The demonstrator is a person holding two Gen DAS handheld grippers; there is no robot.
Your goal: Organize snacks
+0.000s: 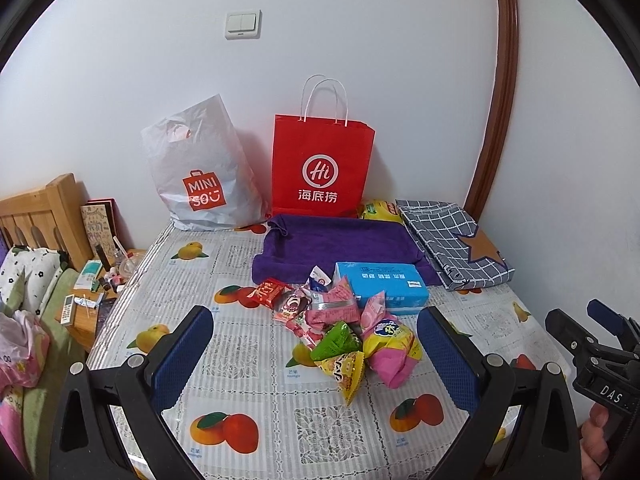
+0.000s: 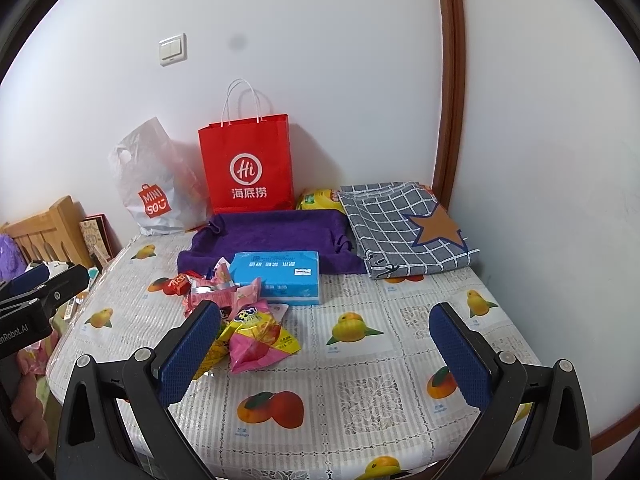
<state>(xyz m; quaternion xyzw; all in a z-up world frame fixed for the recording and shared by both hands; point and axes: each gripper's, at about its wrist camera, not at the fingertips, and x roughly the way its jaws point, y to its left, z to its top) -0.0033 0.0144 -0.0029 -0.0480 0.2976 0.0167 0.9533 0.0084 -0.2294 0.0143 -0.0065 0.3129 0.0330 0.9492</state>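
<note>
Our left gripper (image 1: pixel 316 354) and right gripper (image 2: pixel 325 350), blue-padded, both spread wide and empty, hover over a crinkly heap of pink, yellow and green foil snack packets (image 1: pixel 344 332) mid-table, touching a glossy blue rectangular tissue pack (image 1: pixel 380 286) on the fruit-printed plastic tablecloth (image 1: pixel 248 380).

A plain white wall (image 1: pixel 360 32) carries a cream double light switch (image 1: pixel 243 24); a curved brown wooden door frame (image 1: pixel 500 80) stands right, a slatted pine headboard (image 1: pixel 36 216) left.

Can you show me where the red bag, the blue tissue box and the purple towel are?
red bag (image 1: pixel 320 168), left wrist view, on its white logo.
blue tissue box (image 2: pixel 276 276), right wrist view, on its top.
purple towel (image 1: pixel 336 240), left wrist view, on its flat middle.
</note>
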